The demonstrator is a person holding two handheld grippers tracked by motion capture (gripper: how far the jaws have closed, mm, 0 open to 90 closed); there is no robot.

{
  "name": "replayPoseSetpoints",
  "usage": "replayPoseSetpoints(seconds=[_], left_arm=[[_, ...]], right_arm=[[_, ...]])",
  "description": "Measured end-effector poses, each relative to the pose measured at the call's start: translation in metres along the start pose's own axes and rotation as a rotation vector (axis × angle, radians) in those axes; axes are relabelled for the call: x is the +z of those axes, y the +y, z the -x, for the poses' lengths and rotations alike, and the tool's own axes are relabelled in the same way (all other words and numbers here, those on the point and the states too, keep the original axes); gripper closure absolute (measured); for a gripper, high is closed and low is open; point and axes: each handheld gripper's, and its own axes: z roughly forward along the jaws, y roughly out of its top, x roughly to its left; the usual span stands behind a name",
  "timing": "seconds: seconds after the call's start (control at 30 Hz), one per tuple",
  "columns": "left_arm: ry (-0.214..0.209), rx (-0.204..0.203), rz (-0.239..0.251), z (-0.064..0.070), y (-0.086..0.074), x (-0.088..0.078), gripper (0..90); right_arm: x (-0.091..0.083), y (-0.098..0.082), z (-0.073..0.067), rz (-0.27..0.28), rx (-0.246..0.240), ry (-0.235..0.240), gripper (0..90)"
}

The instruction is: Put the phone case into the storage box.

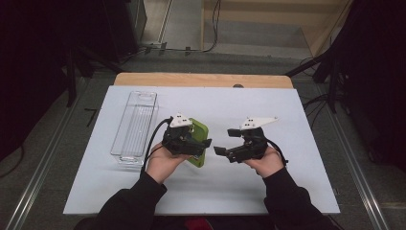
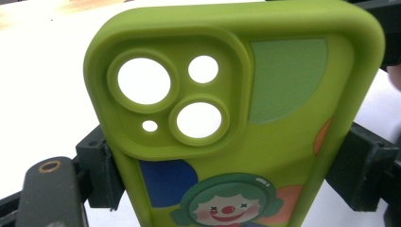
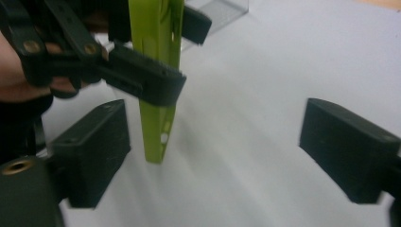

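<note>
The left claw [image 1: 201, 146] is clamped on a green phone case [image 1: 200, 140], its two black jaws pressing the case's long side edges. In the left gripper view the phone case [image 2: 283, 127] stands between the jaws with its back toward the camera: a raised block of round lens holes sits in the upper corner, and below it come coloured patches and a cartoon clown face with a red nose. White shows through the lens holes, so the case holds no phone.

From the high view the case is lifted off the white sheet [image 1: 287, 191] that covers the counter [image 1: 201, 79], held just ahead of the left hand [image 1: 163, 163].

The right claw [image 1: 225, 143] stands with its jaws well apart and holds nothing. It points toward the left claw, near it but not touching. In the right gripper view the case [image 3: 158, 85] shows edge-on as a thin green strip, upright, just inside the right claw's own left-hand jaw and far from the other jaw. One jaw of the left claw [image 3: 142, 80] crosses in front of that strip, and the left hand's fingers [image 3: 19, 80] show behind it.

A clear plastic tray [image 1: 135, 125] lies on the sheet on the far side of the left claw from the right claw, well apart from the case. The right hand [image 1: 265, 160] grips its tool from below.
</note>
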Motion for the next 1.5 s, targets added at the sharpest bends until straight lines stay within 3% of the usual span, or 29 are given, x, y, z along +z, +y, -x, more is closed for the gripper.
replayPoseSetpoints(seconds=[0.17, 0.5, 1.5], left_arm=[[-0.008, 0.0, 0.0, -0.001, 0.0, 0.0, 16.0], [-0.019, 0.001, -0.009, -0.001, 0.0, -0.001, 16.0], [-0.048, 0.008, -0.013, -0.002, 0.002, -0.002, 16.0]], right_arm=[[0.0, -0.005, 0.0, -0.017, -0.025, 0.017, 7.3], [-0.005, -0.015, 0.003, -0.056, -0.013, 0.033, 7.4], [-0.028, -0.063, 0.011, -0.135, 0.028, -0.051, 13.6]])
